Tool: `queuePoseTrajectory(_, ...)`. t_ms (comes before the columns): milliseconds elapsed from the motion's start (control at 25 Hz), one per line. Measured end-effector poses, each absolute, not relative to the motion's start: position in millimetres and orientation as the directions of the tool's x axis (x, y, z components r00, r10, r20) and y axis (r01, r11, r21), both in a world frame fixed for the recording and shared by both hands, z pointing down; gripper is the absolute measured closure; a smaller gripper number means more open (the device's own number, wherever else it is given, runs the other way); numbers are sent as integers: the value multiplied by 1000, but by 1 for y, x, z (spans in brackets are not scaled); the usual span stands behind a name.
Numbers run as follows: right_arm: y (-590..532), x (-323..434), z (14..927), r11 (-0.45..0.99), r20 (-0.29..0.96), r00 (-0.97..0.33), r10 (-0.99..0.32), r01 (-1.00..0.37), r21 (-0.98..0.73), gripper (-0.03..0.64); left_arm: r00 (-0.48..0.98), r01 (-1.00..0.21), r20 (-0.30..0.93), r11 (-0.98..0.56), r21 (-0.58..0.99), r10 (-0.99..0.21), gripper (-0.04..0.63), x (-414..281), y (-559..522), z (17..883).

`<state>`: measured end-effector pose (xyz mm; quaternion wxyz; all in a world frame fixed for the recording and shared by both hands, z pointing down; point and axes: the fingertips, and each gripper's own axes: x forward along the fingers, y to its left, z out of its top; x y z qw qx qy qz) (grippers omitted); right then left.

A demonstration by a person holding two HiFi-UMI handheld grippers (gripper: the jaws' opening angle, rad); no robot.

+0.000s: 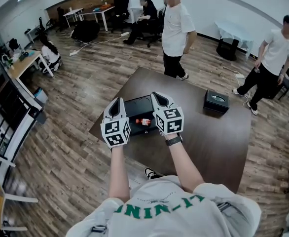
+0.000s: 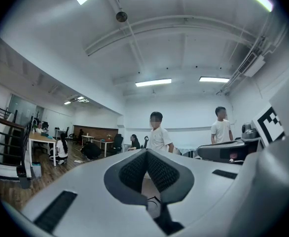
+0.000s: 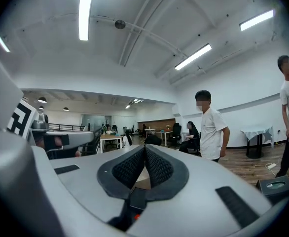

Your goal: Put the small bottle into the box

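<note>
Ops: Status on the tools?

Eng: Left tool (image 1: 117, 101) is sitting fully closed, pads meeting, nothing between them. Right tool (image 1: 157, 96) is doing the same: closed and empty. Both are being held up over the box (image 1: 134, 106), one at its left side and one at its right. They're pointing out at the room rather than down at the box.

Ops: Small bottle?

Eng: Small bottle (image 1: 143, 121) is lying on its side at the near edge of the box, red and white showing between the two tools. Neither tool is touching it. Head view isn't showing whether it's resting inside the box or on its front rim.

Ops: Anything else on the bench?

Eng: Bench (image 1: 208, 137) is carrying one more item, a black case (image 1: 216, 101), sitting well to the right of the box. Two people in white shirts are standing on the floor beyond the box, off the bench.
</note>
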<state>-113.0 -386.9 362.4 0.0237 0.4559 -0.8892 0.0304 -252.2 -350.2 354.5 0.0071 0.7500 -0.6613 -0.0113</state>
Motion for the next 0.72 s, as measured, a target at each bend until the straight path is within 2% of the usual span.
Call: queuePoseTrajectory(720,-378,-122,364,615,53,-619,-783,-784,-84,603,115,-993,1,-115,21,-993,591,-255,-344,358)
